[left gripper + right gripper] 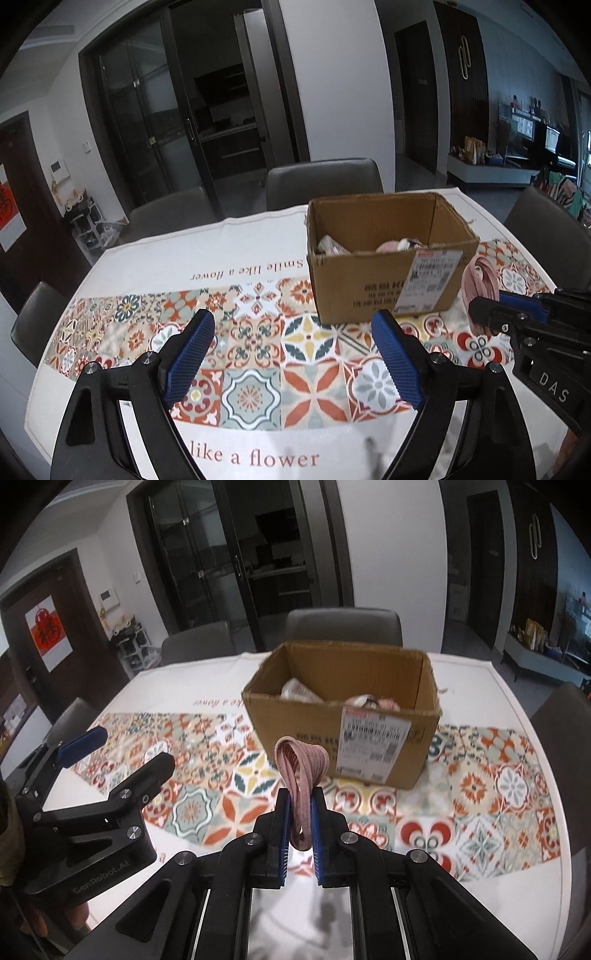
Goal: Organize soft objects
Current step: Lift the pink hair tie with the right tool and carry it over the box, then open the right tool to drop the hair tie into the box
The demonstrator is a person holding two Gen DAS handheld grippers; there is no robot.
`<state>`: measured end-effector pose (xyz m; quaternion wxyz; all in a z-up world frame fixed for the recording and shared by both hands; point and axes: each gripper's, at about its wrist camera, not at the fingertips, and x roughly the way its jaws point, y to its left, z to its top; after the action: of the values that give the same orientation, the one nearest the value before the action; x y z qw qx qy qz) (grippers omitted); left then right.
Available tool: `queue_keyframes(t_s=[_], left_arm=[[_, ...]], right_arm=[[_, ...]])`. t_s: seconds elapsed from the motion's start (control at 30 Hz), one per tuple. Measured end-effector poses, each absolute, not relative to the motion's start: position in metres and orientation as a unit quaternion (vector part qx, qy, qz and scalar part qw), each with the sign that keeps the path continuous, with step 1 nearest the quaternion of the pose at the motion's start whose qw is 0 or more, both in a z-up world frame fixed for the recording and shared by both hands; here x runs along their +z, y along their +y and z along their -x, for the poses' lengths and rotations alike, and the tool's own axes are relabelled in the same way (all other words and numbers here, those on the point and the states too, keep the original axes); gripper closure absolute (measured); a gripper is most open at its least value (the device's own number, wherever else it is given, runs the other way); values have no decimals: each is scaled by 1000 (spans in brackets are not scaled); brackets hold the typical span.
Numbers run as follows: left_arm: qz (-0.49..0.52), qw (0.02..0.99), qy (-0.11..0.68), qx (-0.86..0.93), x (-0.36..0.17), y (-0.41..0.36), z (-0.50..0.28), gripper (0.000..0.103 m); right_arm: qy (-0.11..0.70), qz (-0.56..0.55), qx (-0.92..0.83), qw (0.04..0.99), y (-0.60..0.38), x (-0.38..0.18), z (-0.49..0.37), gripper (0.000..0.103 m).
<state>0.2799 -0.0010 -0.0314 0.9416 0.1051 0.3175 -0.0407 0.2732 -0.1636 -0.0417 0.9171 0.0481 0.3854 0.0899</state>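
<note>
Right gripper [300, 812] clamps a pink band bundle [301, 771] — cardboard box [343, 716] beyond, on patterned tablecloth [480, 794].

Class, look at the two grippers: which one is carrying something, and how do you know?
The right gripper: its blue pads are shut on a pink looped band. The left gripper stands wide open with nothing between its fingers.

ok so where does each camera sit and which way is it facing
Left wrist view: sits on the left gripper, looking forward and down over the patterned tablecloth toward the cardboard box; its own open fingers show, with the right gripper at the right edge.
Right wrist view: sits on the right gripper, facing the box; its fingers pinch a pink looped band, the left gripper at left.
Shared: box, tablecloth, grey chairs, the band, each other's gripper.
</note>
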Motion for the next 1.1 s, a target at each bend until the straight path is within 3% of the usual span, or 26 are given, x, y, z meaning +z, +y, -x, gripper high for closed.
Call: queue_keyframes(t_s=[1.1], left_arm=[[-91, 947, 306, -15, -23, -7, -360, 15]], right_arm=[[330, -45, 75, 940, -187, -14, -387, 91]])
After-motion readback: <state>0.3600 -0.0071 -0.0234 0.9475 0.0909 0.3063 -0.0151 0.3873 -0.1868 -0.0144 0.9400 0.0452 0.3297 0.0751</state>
